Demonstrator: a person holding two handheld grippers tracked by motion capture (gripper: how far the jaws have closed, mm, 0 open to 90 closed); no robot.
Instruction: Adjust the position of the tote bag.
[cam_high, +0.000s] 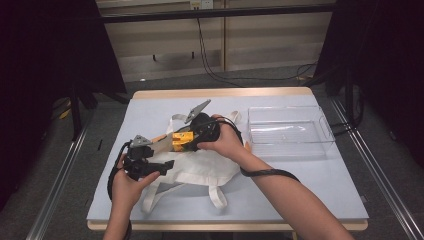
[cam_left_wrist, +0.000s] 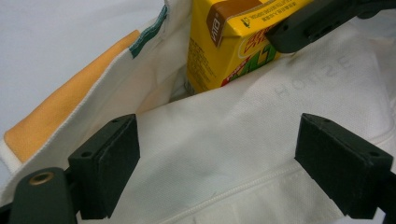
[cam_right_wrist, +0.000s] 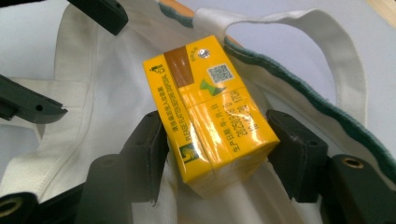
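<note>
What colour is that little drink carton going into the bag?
Bright yellow with a brown patch, clearest in the right gripper view.

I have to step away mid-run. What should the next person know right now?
Right tool: shut on the yellow drink carton, holding it at the mouth of the white tote bag.
Left tool: open, jaws either side of the bag's upper cloth, gripping nothing.
Bag lies flat on the table; a clear plastic tray sits to its right.
Done: carton gripped and brought to the bag opening.
Left: probably push the carton in and release.
</note>
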